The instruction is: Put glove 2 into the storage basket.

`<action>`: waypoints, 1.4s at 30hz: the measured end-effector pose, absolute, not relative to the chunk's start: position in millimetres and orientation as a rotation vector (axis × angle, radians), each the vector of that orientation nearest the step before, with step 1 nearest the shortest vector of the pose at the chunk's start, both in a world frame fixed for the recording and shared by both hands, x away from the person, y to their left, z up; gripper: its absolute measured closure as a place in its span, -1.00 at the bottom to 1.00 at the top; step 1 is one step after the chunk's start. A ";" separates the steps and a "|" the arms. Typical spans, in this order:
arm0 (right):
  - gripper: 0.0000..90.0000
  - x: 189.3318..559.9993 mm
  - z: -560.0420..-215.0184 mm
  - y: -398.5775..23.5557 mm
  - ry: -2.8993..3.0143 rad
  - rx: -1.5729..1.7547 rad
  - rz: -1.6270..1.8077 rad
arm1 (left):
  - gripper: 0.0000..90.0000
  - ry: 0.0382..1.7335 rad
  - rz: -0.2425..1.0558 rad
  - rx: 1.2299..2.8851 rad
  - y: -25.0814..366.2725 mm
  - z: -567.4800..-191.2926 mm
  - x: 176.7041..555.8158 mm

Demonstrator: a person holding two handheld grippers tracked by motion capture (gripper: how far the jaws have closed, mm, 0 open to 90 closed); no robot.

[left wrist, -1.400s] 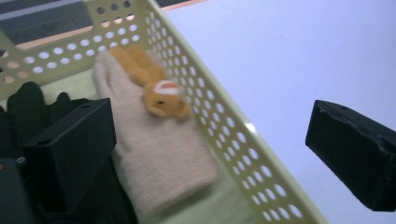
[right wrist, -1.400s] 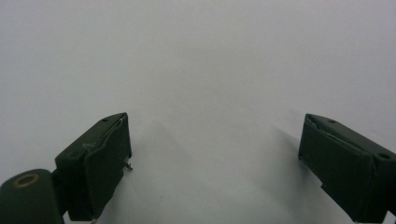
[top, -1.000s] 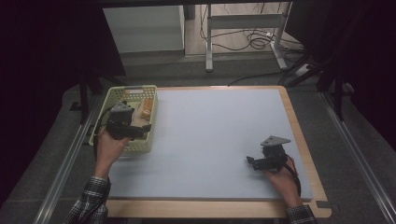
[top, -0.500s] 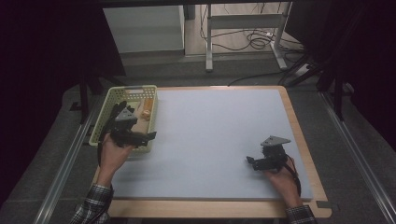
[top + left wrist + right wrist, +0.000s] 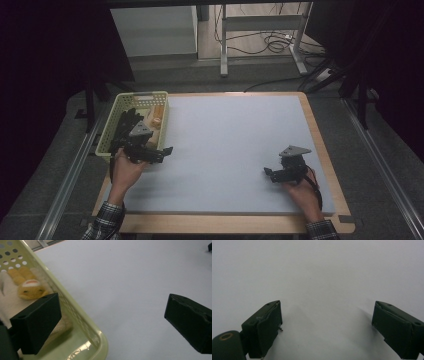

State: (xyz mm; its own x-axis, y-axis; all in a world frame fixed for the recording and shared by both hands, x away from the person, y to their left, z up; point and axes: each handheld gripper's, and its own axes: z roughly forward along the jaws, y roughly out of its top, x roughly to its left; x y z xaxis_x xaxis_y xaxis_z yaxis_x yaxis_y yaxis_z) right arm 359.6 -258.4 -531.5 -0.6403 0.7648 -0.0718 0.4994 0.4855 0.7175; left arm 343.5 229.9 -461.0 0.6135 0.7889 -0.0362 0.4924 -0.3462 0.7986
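High view: pale green perforated basket at left-centre of frame, at mat's left edge, yellow plush toy inside. Left gripper over basket's near right corner, hand below it. Right gripper lower right, resting on grey mat; wide bare mat between.

Left gripper view: jaws wide apart, straddling basket rim; plush toy upper left, inside basket.

Right gripper view: jaws wide apart, gripping nothing, over mat.

Yellow plush toy lying flat inside pale green perforated basket, just beyond left tool's one jaw.
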 end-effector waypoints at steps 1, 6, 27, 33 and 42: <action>-0.79 359.6 -531.5 -258.4 2.353 1.055 0.952 | -0.97 1.005 0.458 2.015 228.6 -461.0 342.8; -0.79 359.6 -531.5 -258.4 2.352 1.054 0.952 | -0.97 0.977 0.456 2.024 220.1 -461.3 338.3; -0.79 359.4 -531.6 -258.3 2.351 1.053 0.951 | -0.97 0.858 0.399 2.044 180.1 -473.5 322.8; -0.79 359.4 -531.6 -258.3 2.351 1.053 0.951 | -0.97 0.843 0.392 2.062 173.6 -485.0 318.6; -0.79 359.4 -531.6 -258.2 2.351 1.053 0.951 | -0.97 0.857 0.364 2.078 174.2 -507.0 314.4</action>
